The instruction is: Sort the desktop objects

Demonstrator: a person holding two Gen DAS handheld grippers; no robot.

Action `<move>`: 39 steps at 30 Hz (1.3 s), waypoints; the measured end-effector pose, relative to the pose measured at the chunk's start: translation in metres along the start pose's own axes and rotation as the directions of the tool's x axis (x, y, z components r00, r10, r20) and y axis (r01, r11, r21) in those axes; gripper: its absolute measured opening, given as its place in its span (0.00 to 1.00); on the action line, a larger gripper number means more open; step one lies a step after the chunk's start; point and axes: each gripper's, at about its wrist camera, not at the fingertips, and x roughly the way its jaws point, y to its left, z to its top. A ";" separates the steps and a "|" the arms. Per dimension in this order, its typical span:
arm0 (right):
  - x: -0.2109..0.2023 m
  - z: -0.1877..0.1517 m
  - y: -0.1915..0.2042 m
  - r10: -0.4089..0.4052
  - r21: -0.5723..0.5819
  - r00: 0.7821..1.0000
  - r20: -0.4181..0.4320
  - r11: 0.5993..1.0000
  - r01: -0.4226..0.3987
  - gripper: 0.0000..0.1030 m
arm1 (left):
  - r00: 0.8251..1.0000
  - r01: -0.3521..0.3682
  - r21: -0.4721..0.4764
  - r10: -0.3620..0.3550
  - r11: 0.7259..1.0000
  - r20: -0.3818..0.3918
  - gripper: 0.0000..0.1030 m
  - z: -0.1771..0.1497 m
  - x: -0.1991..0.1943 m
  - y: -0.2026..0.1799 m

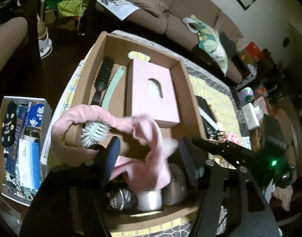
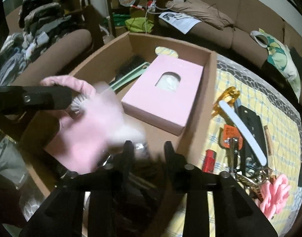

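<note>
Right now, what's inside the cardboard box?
In the cardboard box: a pink box, black hairbrush, mint comb, white round brush and pink cloth. The cloth covers most of the jars beneath.

Grippers, pair, hand-held, both angled steeply downward.
Left gripper [image 1: 149, 148]: jaws parted, black fingers [image 1: 109, 158] spread, pads pressing on nothing; its finger also shows at the left edge of the right wrist view. Right gripper [image 2: 148, 148]: jaws partly apart, two dark fingertips [image 2: 128, 148] side by side, nothing clamped between.
</note>
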 end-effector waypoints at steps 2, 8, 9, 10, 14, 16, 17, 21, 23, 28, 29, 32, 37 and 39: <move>-0.014 -0.001 -0.006 0.003 0.013 1.000 0.020 1.000 -0.004 0.36 | 1.000 -0.002 0.000 0.002 1.000 0.014 0.59 0.000 -0.008 0.000; -0.057 -0.019 -0.027 0.001 0.044 0.999 0.050 0.999 -0.003 0.46 | 0.997 -0.038 -0.028 0.040 0.999 0.071 0.59 -0.003 -0.034 0.016; -0.063 -0.023 -0.030 0.000 0.046 0.999 0.052 0.999 -0.002 0.46 | 0.996 -0.034 -0.043 0.037 0.998 0.077 0.59 -0.004 -0.038 0.022; -0.070 -0.028 -0.033 -0.001 0.048 0.999 0.054 0.999 -0.002 0.47 | 0.996 -0.031 -0.056 0.035 0.998 0.085 0.59 -0.006 -0.042 0.027; -0.097 -0.051 -0.048 -0.011 0.054 0.997 0.071 0.999 0.007 0.55 | 0.993 -0.064 -0.042 0.068 0.997 0.100 0.59 -0.015 -0.053 0.029; -0.107 -0.063 -0.059 -0.030 0.068 0.997 0.077 0.997 0.024 0.58 | 0.989 -0.102 0.007 0.101 0.995 0.108 0.62 -0.020 -0.054 0.022; -0.112 -0.070 -0.066 -0.047 0.079 0.996 0.077 0.996 0.041 0.58 | 0.982 -0.152 0.037 0.147 0.988 0.123 0.63 -0.021 -0.054 0.017; -0.124 -0.093 -0.083 -0.069 0.120 0.996 0.065 0.991 0.060 0.58 | 0.923 -0.359 0.039 0.349 0.932 0.161 0.65 -0.014 -0.041 0.019; -0.129 -0.104 -0.089 -0.056 0.148 0.996 0.073 0.988 0.045 0.58 | 0.925 -0.358 0.007 0.354 0.934 0.142 0.65 -0.008 -0.031 0.029; -0.129 -0.123 -0.098 -0.026 0.204 0.996 0.088 0.979 0.007 0.58 | 0.918 -0.394 -0.024 0.394 0.919 0.051 0.32 0.002 0.004 0.049; -0.127 -0.126 -0.100 -0.017 0.214 0.996 0.087 0.977 -0.002 0.58 | 0.919 -0.391 -0.024 0.392 0.920 0.041 0.13 0.002 0.009 0.050; -0.122 -0.135 -0.107 -0.003 0.232 0.996 0.086 0.972 -0.017 0.58 | 0.914 -0.403 -0.010 0.403 0.915 0.038 0.13 0.003 0.016 0.048; -0.118 -0.143 -0.116 0.023 0.261 0.994 0.106 0.964 -0.050 0.58 | 0.901 -0.429 -0.010 0.429 0.903 0.066 0.13 0.000 0.011 0.036; -0.116 -0.146 -0.120 0.033 0.269 0.993 0.112 0.961 -0.062 0.58 | 0.890 -0.453 -0.001 0.452 0.892 0.066 0.13 0.000 0.011 0.032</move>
